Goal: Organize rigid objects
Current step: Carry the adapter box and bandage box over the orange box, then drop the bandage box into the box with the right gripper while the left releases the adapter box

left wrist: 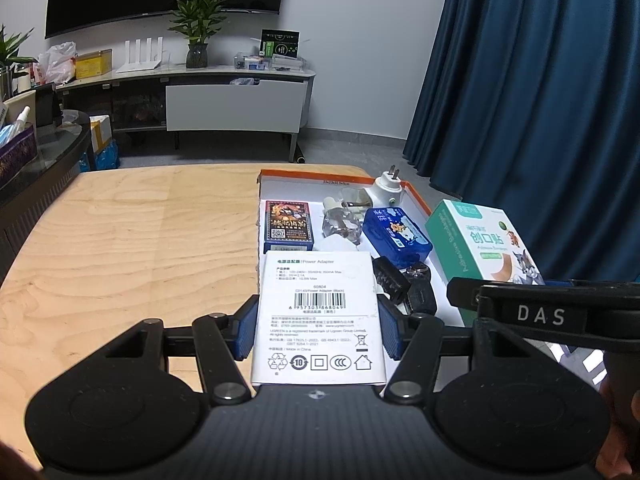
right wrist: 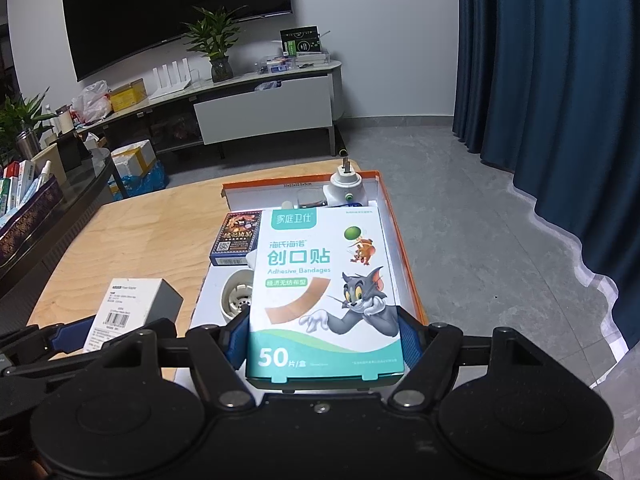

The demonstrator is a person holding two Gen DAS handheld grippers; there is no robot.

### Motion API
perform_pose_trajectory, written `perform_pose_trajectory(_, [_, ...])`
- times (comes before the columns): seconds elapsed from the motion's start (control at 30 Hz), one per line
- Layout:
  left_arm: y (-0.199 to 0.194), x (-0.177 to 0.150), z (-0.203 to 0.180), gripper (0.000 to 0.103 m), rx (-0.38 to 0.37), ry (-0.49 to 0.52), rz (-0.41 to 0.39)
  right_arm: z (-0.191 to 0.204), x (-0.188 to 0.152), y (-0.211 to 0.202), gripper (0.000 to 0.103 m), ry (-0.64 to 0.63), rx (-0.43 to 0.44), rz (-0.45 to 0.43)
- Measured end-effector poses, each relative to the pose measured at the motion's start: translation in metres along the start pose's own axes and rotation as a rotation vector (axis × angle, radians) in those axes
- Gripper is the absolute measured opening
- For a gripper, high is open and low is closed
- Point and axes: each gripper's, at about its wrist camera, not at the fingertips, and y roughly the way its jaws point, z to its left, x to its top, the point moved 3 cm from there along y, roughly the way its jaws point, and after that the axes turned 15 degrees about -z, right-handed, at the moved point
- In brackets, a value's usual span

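My left gripper is shut on a white power adapter box, held over the near left corner of the orange-rimmed tray. The same white box shows at the left of the right wrist view. My right gripper is shut on a teal and white adhesive bandage box, held above the tray's right side. This bandage box appears at the right in the left wrist view. In the tray lie a dark card box, a blue case, a white plug and black items.
The tray sits at the far right of a light wooden table. A round white part lies in the tray under the bandage box. A dark side table with boxes stands left. Blue curtains hang right, a TV cabinet behind.
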Motion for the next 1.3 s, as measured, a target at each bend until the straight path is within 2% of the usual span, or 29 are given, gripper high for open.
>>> perform_pose_trajectory(0.67, [0.009, -0.006, 0.006, 0.06, -0.008, -0.006, 0.019, -0.002, -0.003, 0.027, 0.084, 0.009, 0.004, 0.041])
perform_pose_trajectory(1.3, [0.02, -0.001, -0.013, 0.06, -0.06, 0.025, 0.011, -0.007, 0.006, 0.028, 0.084, 0.002, -0.007, 0.013])
